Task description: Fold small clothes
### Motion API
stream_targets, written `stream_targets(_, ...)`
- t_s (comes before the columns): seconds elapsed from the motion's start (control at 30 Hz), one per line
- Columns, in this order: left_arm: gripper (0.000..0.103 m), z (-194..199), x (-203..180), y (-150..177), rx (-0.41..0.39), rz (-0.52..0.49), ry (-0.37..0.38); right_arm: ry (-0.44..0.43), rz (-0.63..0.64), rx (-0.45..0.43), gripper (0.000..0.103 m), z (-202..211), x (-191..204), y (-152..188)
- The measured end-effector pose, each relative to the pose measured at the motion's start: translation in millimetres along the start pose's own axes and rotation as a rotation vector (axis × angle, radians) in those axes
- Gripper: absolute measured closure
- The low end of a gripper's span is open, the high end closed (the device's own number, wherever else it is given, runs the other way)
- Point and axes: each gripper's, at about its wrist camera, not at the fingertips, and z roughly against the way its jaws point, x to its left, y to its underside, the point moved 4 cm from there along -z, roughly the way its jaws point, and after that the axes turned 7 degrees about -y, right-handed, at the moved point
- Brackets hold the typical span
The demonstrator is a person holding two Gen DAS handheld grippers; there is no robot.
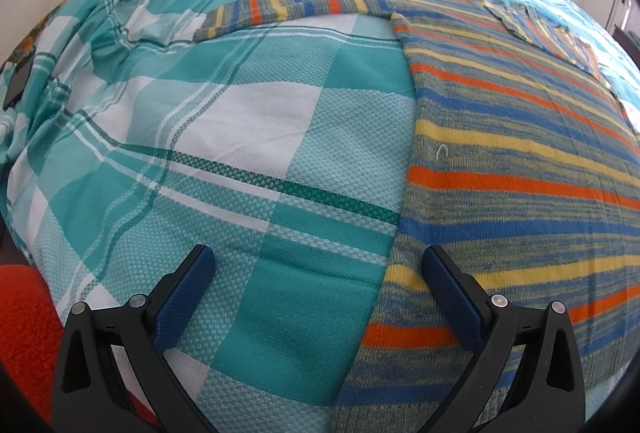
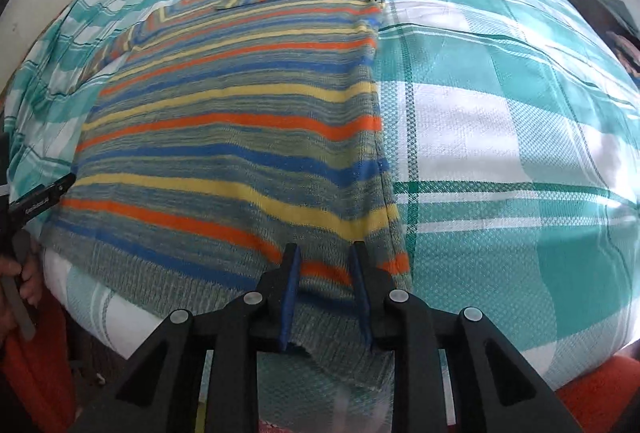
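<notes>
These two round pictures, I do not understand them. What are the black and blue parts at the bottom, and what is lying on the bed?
Each picture comes from a camera mounted on a hand-held gripper, looking forward along its two fingers. There is no robot; a person holds one gripper in each hand. The left gripper is wide open at the sweater's side edge. The right gripper has its fingers close together at the hem; whether they pinch the knit is unclear. A striped sweater lies flat on a teal checked bedspread, one sleeve stretched sideways.
</notes>
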Motion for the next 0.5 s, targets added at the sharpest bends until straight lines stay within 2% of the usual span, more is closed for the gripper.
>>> stream_targets(0.13,0.0,-0.6,-0.1,0.8,-0.006,0.002,-0.003,0.031,0.026,-0.016,0.077,2.3,0.2,5.0)
stream_targets(0.5,0.0,-0.5,0.6,1.5,-0.009,0.006,0.005,0.043,0.025,-0.053,0.077,2.8,3.6,8.5)
